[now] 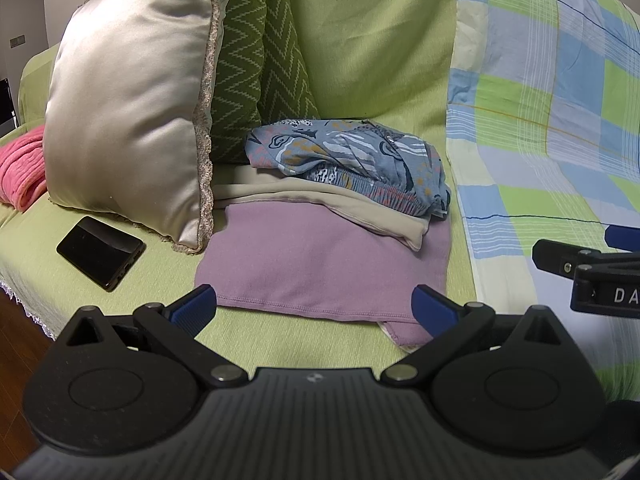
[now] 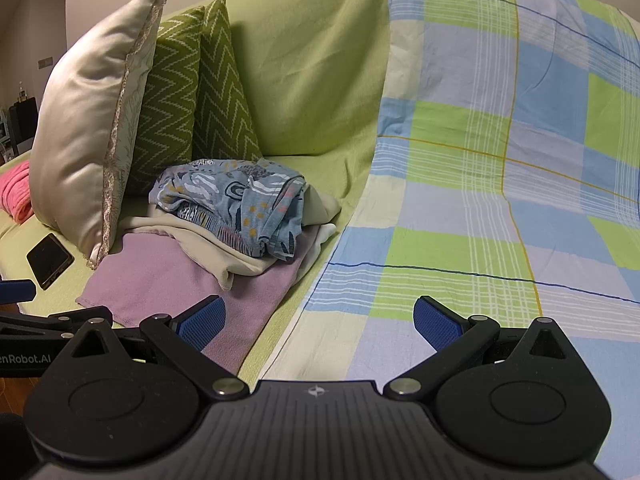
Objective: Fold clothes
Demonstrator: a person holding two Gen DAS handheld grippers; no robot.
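Observation:
A stack of folded clothes lies on the green sofa: a lilac garment [image 1: 320, 264] at the bottom, a beige one [image 1: 360, 208] on it, and blue patterned shorts [image 1: 352, 160] on top. The stack also shows in the right wrist view, with the lilac garment [image 2: 168, 276] and the shorts [image 2: 236, 196]. My left gripper [image 1: 314, 306] is open and empty, just in front of the lilac garment's near hem. My right gripper [image 2: 318, 322] is open and empty, over the checked cloth [image 2: 460, 200] to the right of the stack.
A cream satin cushion [image 1: 128, 112] and green zigzag cushions [image 1: 256, 64] stand left of the stack. A black phone [image 1: 100, 252] lies on the seat [image 1: 280, 340]. A pink cloth [image 1: 20, 172] lies at far left. The sofa's front edge and wooden floor [image 1: 16, 344] are at lower left.

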